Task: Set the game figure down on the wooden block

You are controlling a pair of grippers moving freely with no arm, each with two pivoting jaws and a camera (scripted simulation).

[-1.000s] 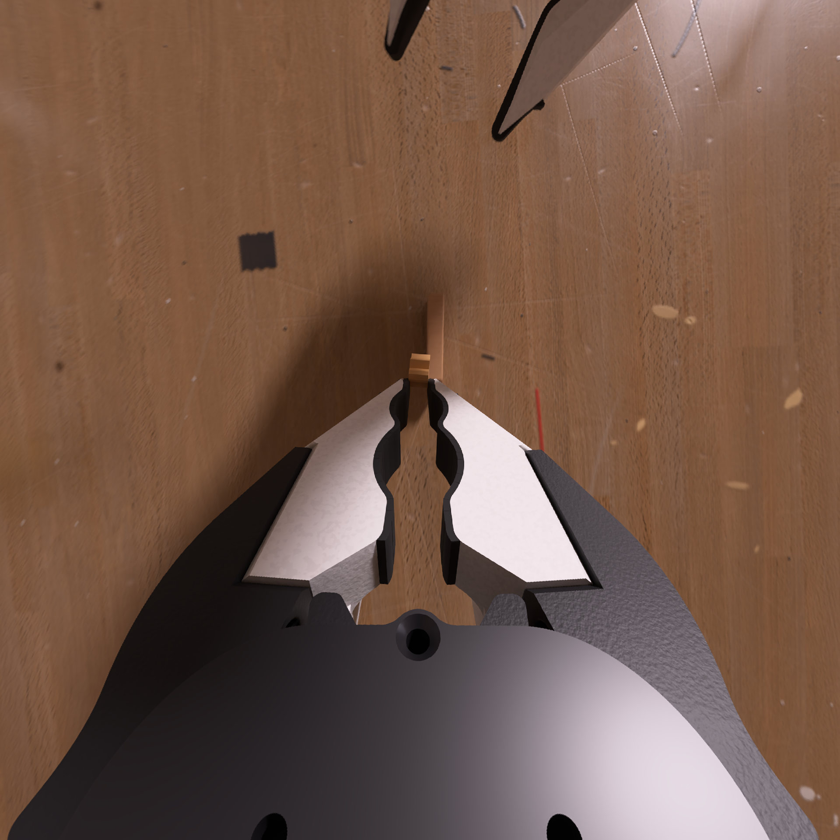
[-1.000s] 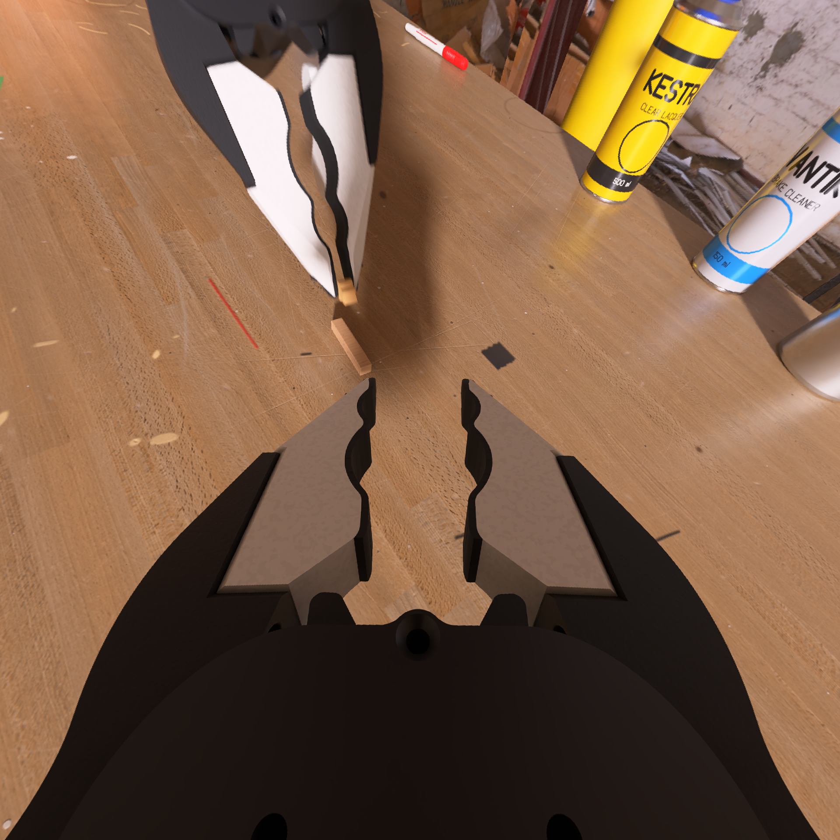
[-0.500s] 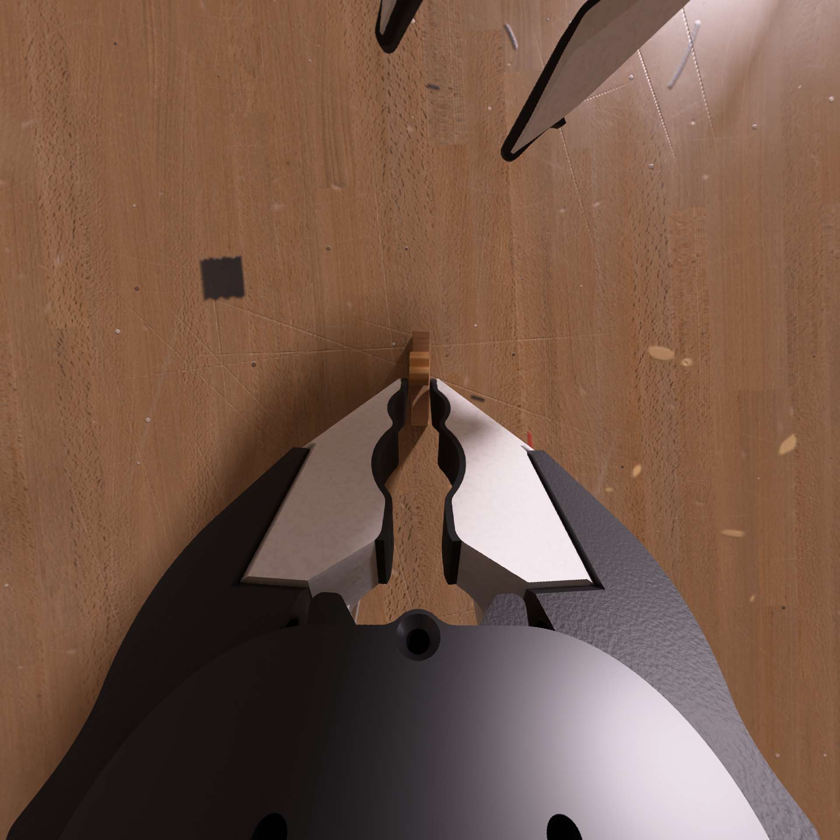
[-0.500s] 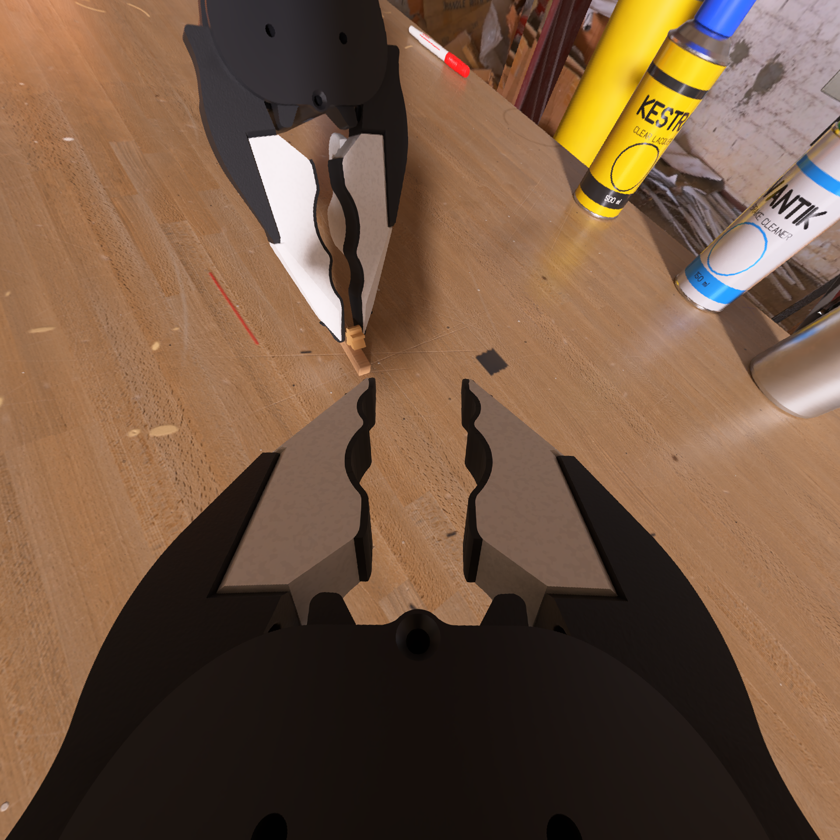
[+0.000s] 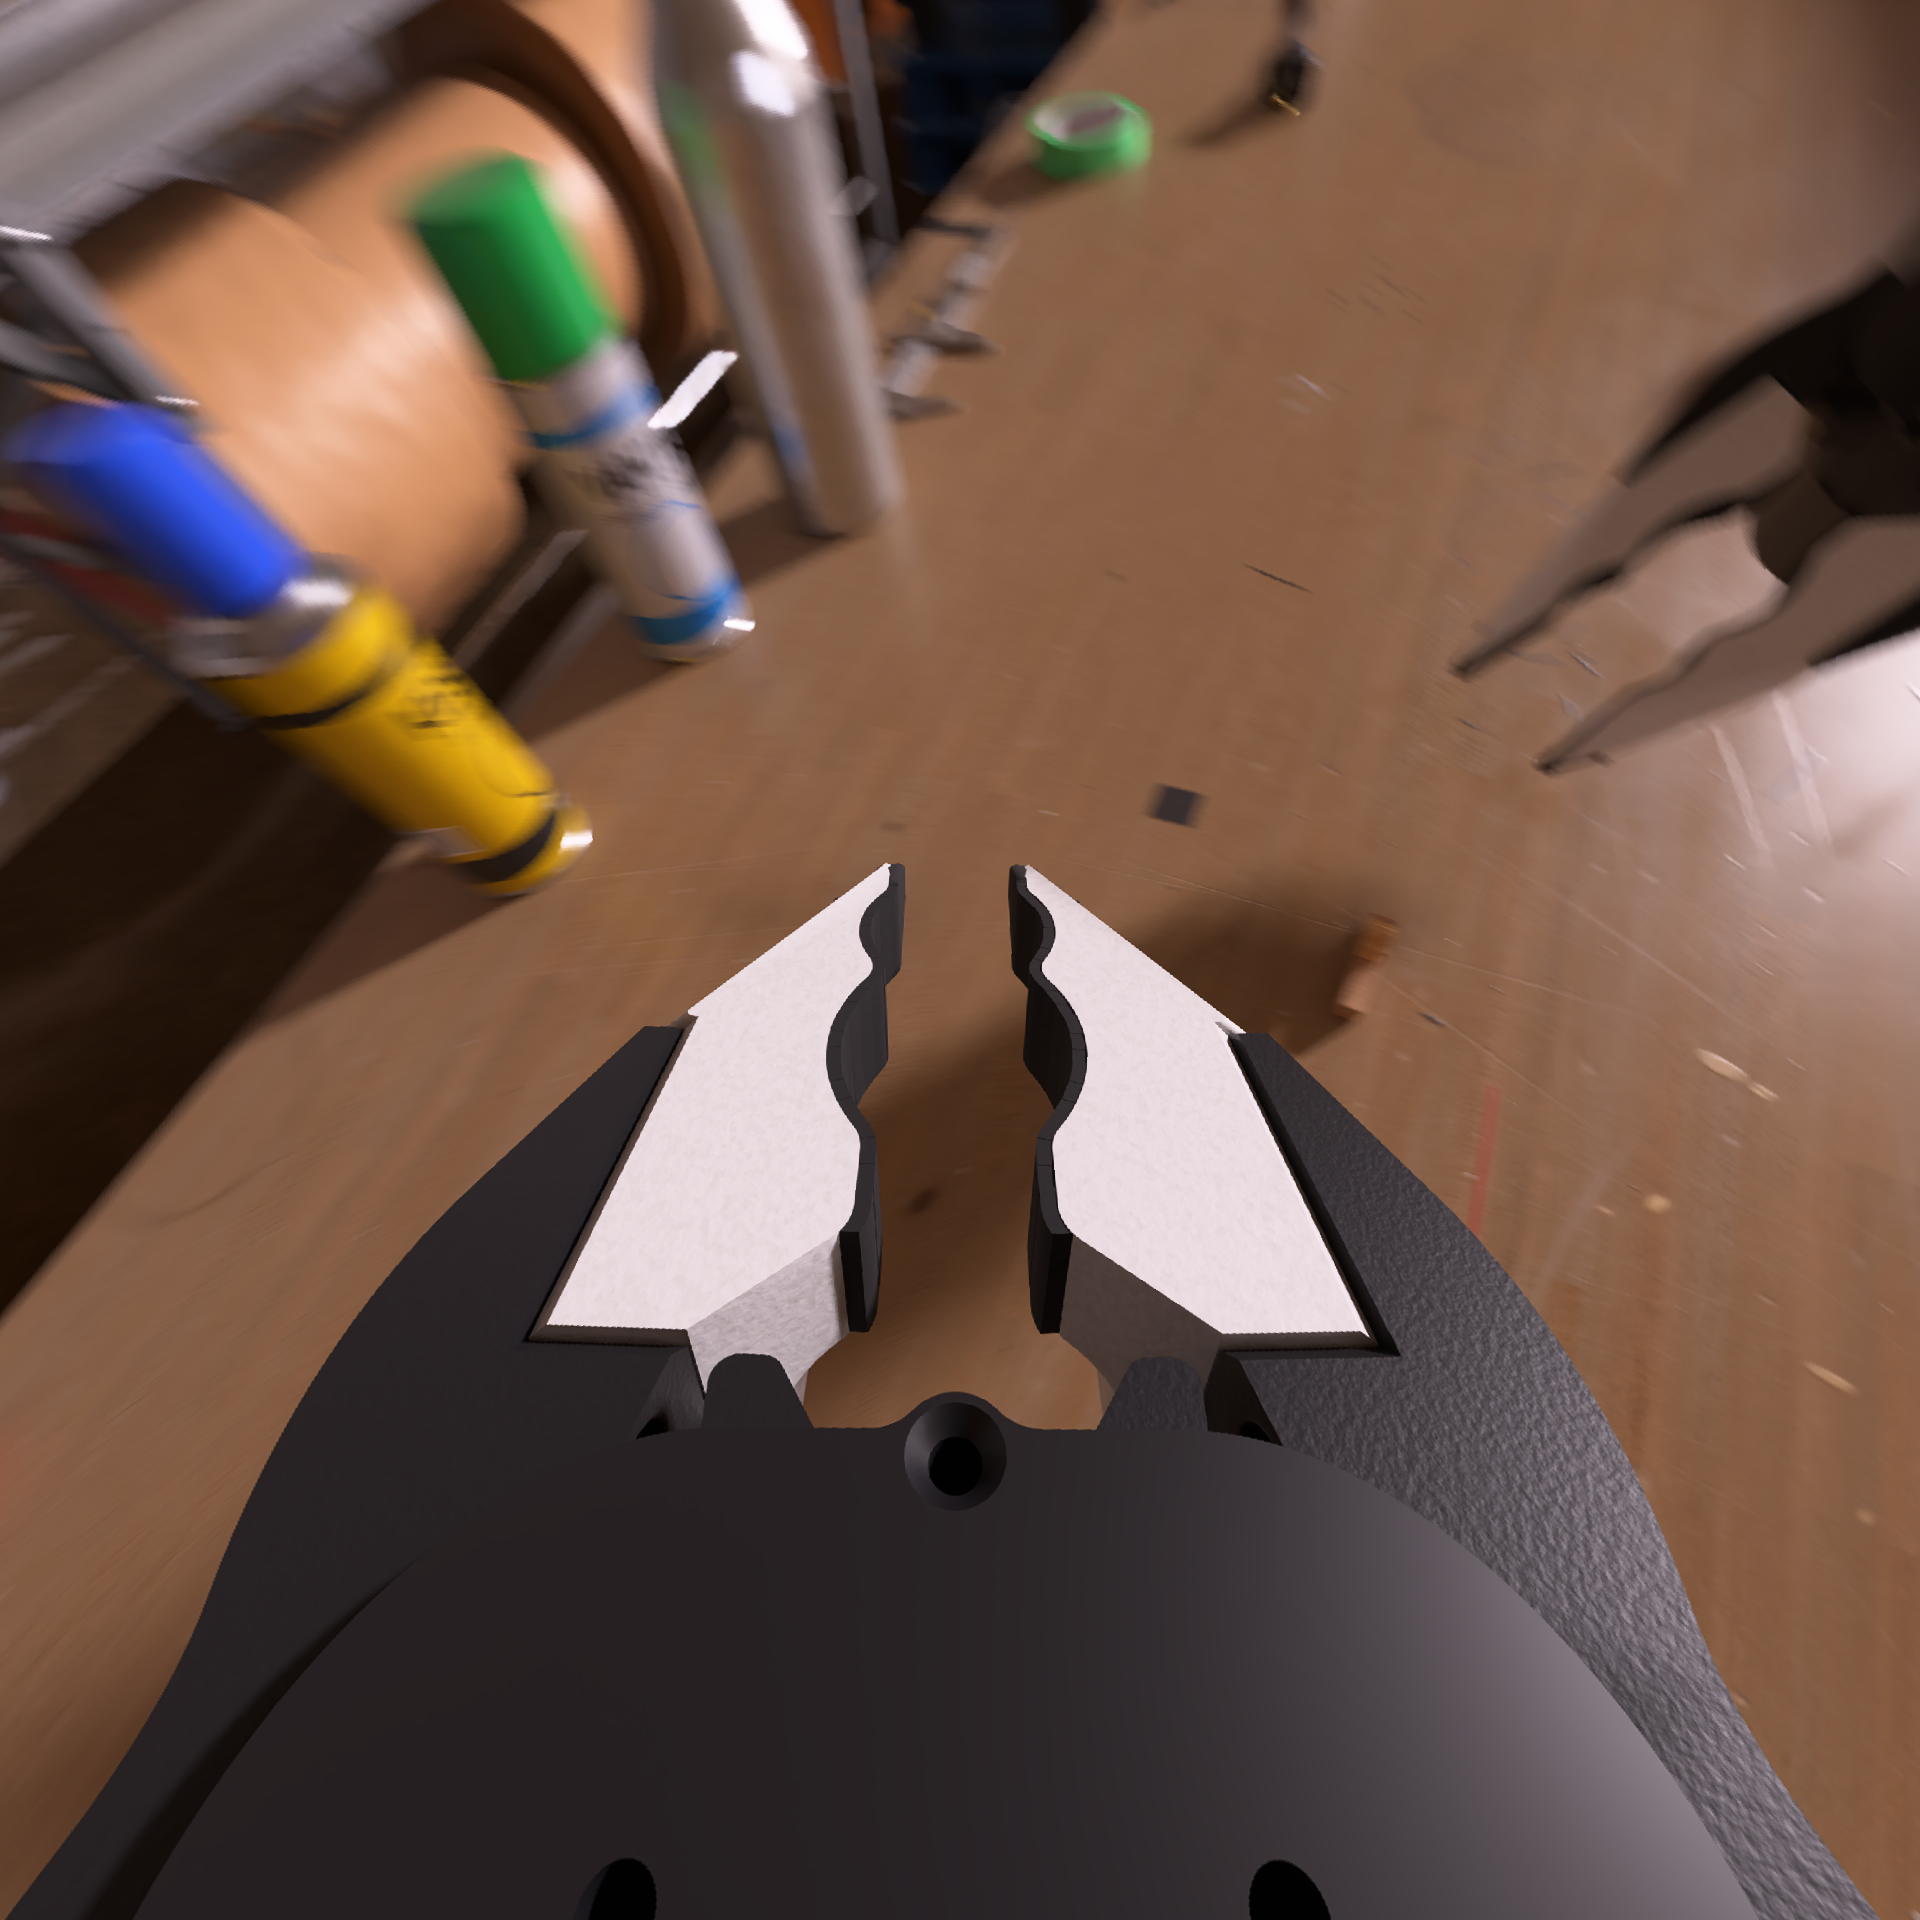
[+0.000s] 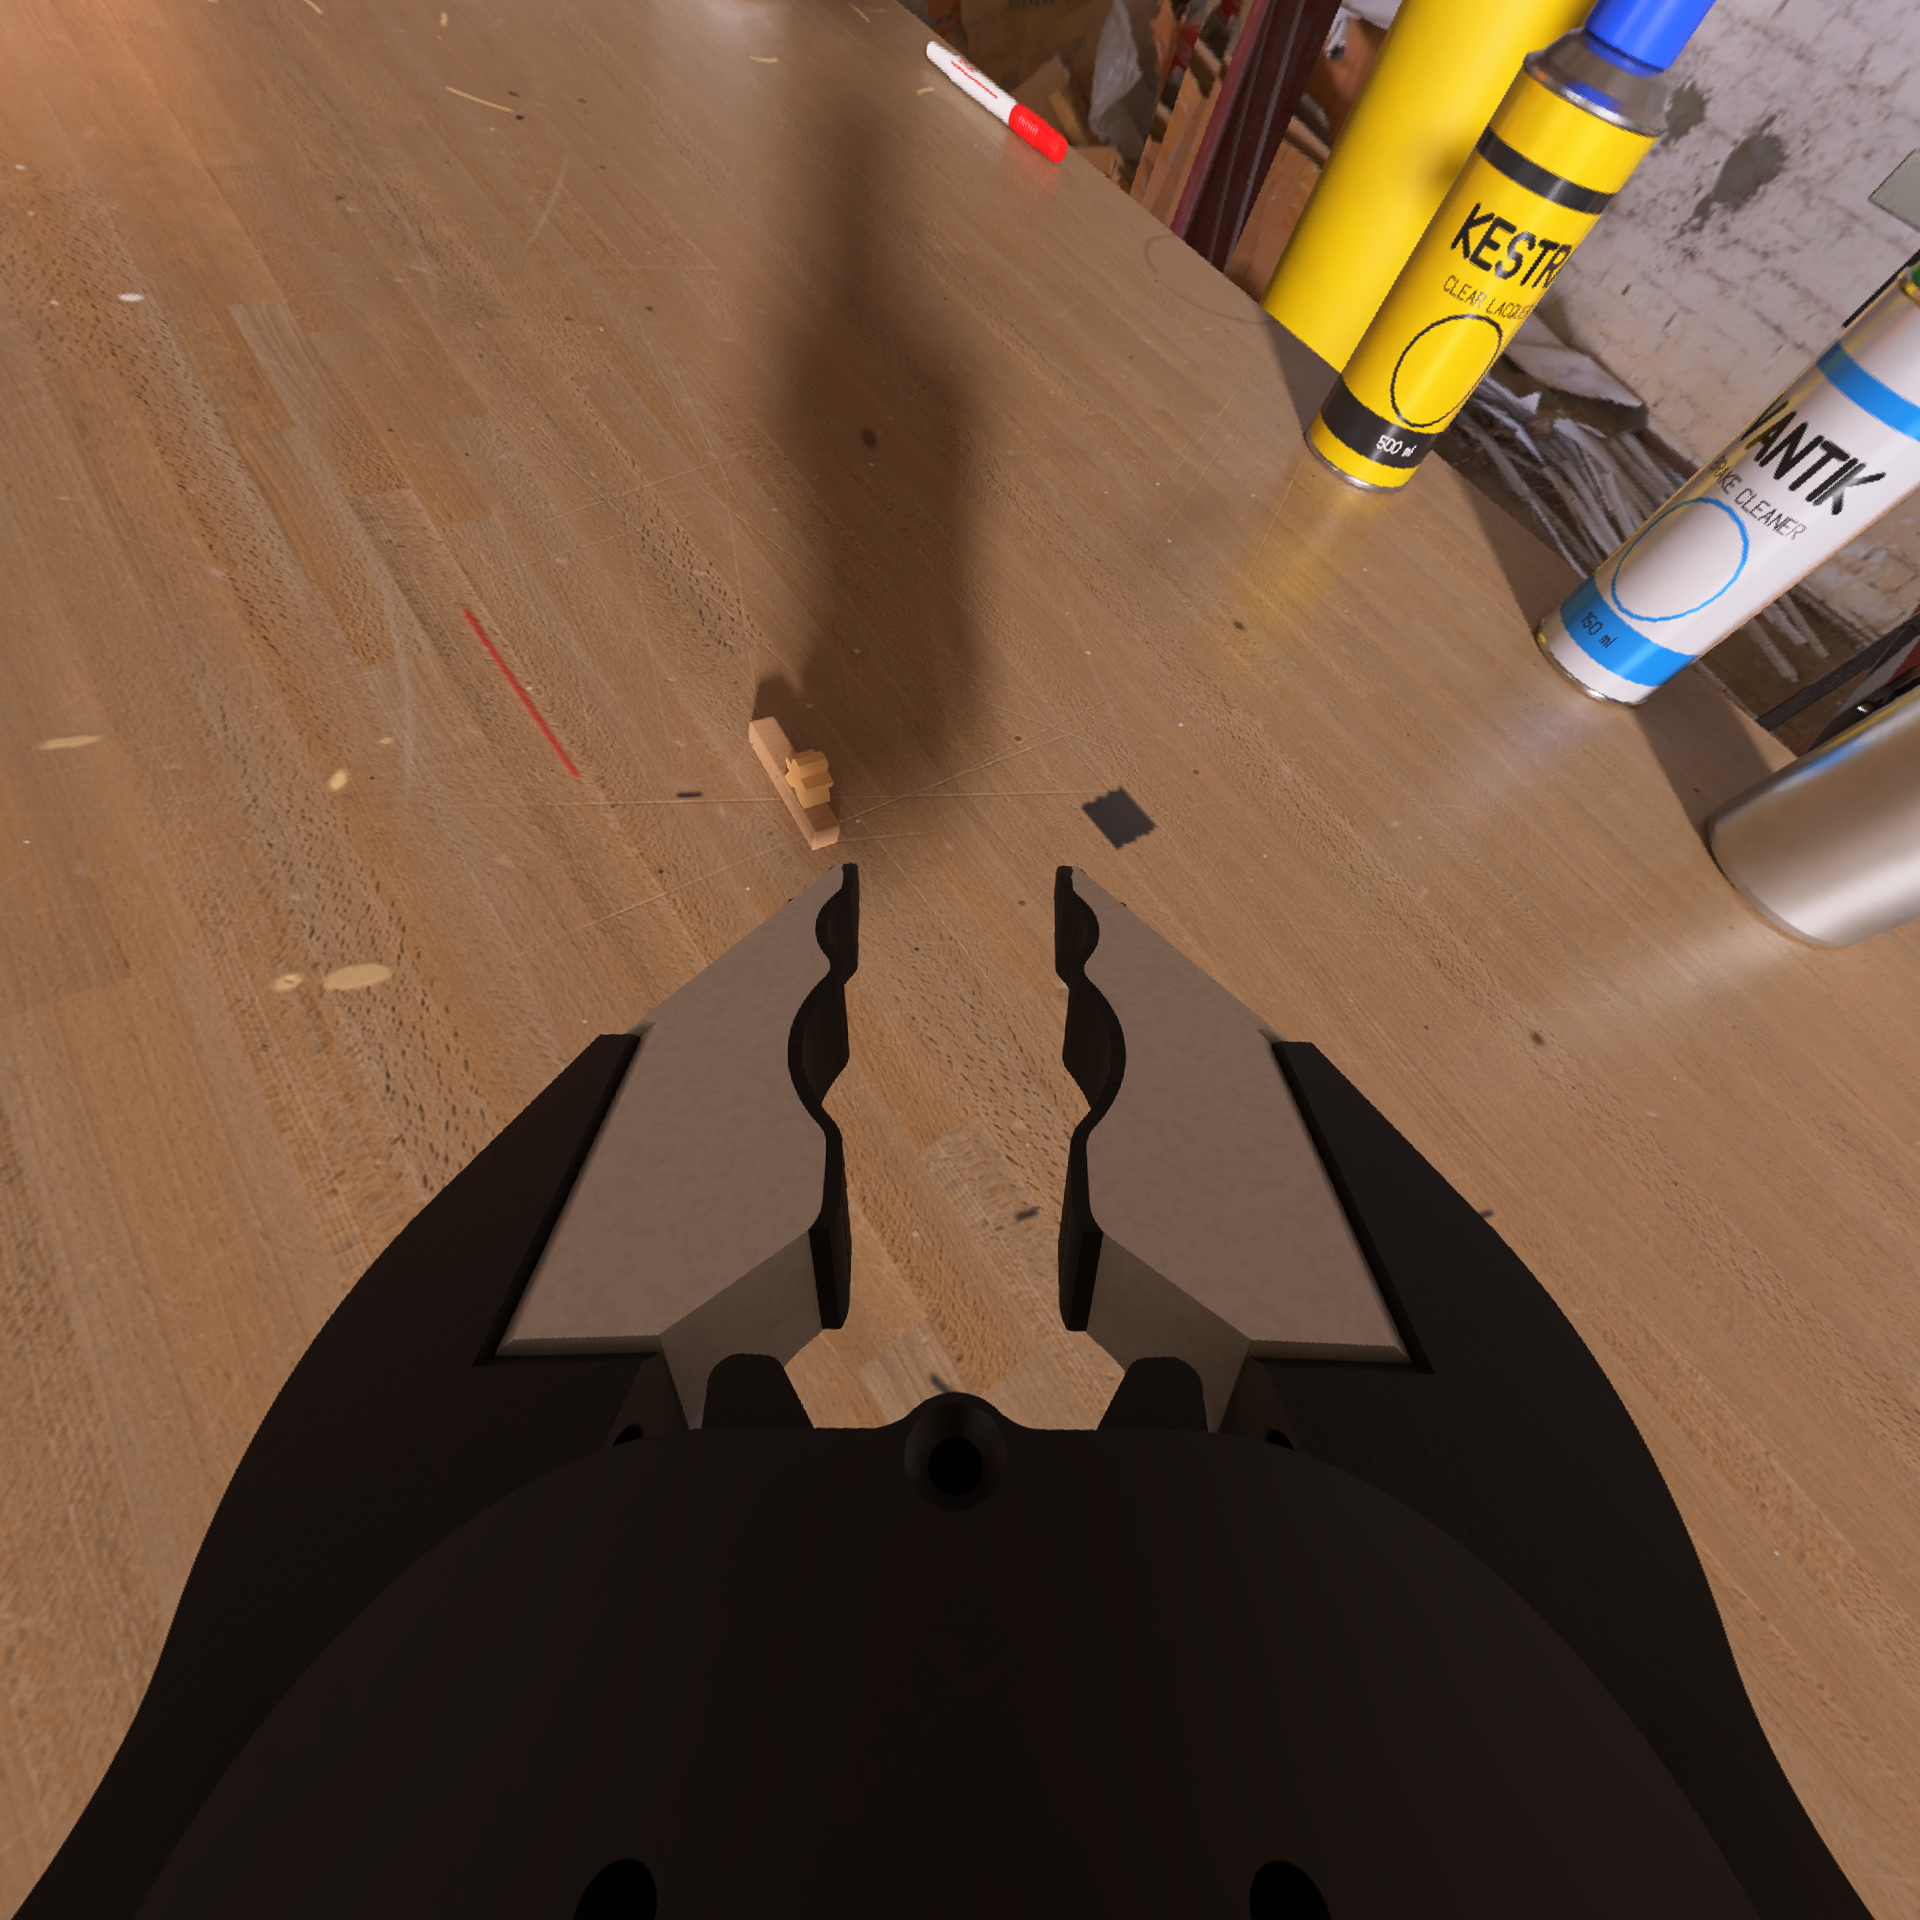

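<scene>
A small tan game figure stands on a thin wooden block that lies flat on the workbench, just ahead and left of my right gripper, which is open and empty. In the left wrist view the block with the figure is a blur to the right of my left gripper, which is open, empty and raised above the bench. The right gripper shows far right in that view.
A yellow spray can, a white and blue can and a silver cylinder stand along the right edge. A red-capped marker lies far back. A green tape roll lies far off. A small black square marks the wood.
My left gripper has let go of the figure, opened, and pulled up and away, leaving the right wrist view. The figure now stands on the block. The right gripper has barely moved.
</scene>
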